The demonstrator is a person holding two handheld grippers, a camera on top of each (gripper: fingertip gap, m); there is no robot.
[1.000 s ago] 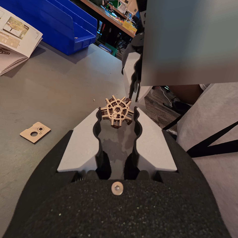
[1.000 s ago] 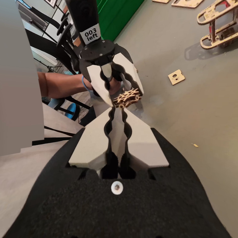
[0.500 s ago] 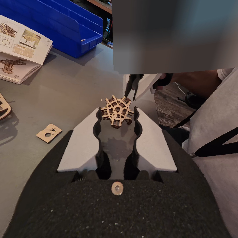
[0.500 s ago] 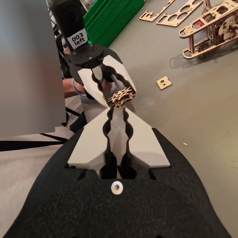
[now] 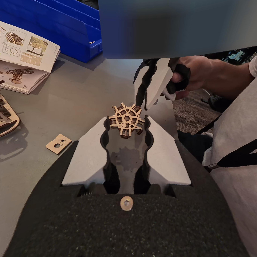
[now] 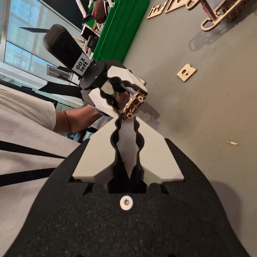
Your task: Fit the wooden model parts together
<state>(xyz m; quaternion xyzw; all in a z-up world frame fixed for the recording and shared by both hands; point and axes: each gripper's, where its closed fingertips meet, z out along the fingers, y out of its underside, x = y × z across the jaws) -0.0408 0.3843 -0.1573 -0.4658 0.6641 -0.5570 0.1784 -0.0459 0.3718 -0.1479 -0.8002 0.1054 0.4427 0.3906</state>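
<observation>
Grey table, patterned carpet (perhaps), windows

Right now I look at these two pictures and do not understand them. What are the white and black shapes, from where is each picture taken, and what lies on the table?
A person holds one hand-held gripper in each hand; no robot arm is here. Each picture comes from a camera on one gripper, looking along its two white fingers.

In the left wrist view, the left gripper holds a round wooden gear-like part between its jaws. The right gripper, nearly closed and empty, points its tip at that part.

The right wrist view shows the same meeting from the other side.

On the grey table lie a small wooden plate with holes, an open instruction booklet, a blue bin and a half-built wooden model.
</observation>
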